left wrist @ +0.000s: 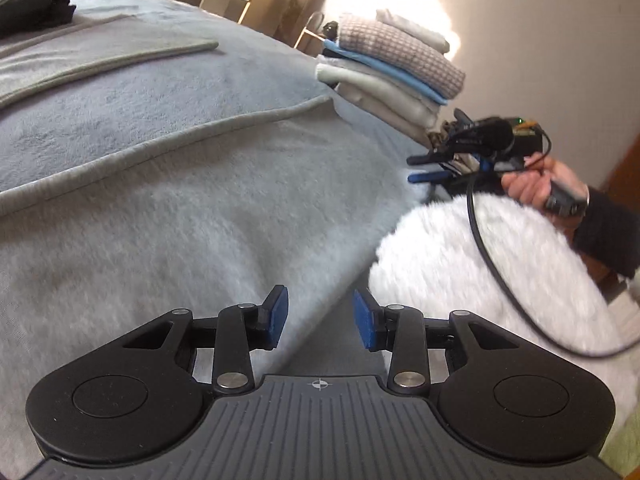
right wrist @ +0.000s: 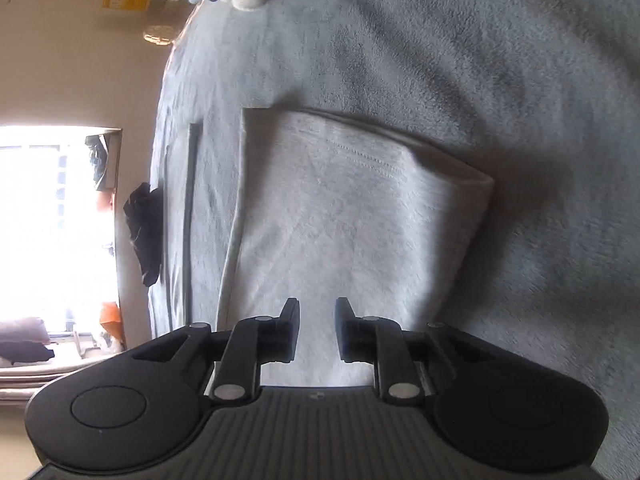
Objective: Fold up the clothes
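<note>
Jaws of both grippers — left (left wrist: 319,316), right (right wrist: 317,330) — stand parted, gripping nothing. Pale grey cloth (right wrist: 340,220) lies flat on the bed (right wrist: 500,60), already doubled, folded corner at approx 2 o'clock. Folded stack (left wrist: 392,68) sits at 1 o'clock; black garment (left wrist: 36,2) at 11 looks unfolded — so task partway, prob.

The blanket (left wrist: 168,128) looked soft, napped fleece, the folded garment (right wrist: 340,208) a matt stitched knit, the white throw (left wrist: 472,280) shaggy fur, and the left gripper (left wrist: 320,316) matt black plastic with shiny metal rivets.
</note>
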Demonstrator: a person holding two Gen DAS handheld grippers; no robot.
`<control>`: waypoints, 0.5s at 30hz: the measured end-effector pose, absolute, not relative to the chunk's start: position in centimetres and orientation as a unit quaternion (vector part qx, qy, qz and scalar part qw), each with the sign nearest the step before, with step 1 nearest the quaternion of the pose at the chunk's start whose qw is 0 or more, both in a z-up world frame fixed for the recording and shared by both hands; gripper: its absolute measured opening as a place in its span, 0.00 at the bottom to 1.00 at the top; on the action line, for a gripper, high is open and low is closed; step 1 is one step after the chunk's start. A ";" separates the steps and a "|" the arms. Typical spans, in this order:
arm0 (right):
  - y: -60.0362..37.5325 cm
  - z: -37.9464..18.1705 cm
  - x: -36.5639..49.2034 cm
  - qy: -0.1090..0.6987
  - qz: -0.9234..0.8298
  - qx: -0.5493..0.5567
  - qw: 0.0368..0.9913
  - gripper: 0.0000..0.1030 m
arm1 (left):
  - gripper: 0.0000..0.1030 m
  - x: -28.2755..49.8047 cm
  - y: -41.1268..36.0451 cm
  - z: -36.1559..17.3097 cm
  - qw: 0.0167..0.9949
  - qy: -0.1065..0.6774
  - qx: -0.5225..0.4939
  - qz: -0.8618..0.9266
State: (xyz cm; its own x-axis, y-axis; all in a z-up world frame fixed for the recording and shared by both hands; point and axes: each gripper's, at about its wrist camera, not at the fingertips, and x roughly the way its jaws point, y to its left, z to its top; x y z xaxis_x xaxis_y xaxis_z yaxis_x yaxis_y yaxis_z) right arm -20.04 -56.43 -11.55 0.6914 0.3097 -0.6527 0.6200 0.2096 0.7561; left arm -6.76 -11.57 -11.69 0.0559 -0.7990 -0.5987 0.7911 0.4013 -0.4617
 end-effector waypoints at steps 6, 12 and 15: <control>-59.1 -14.8 -28.0 0.378 -0.168 0.628 0.659 0.15 | 0.35 -8.0 -13.7 -13.9 0.709 0.429 0.031 -0.559; -59.7 -13.2 -29.8 0.318 -0.164 0.658 0.662 0.21 | 0.35 -8.3 -13.4 -14.0 0.698 0.443 0.021 -0.563; -59.5 -12.1 -29.2 0.289 -0.147 0.669 0.669 0.21 | 0.35 -9.1 -12.9 -13.1 0.690 0.445 0.031 -0.571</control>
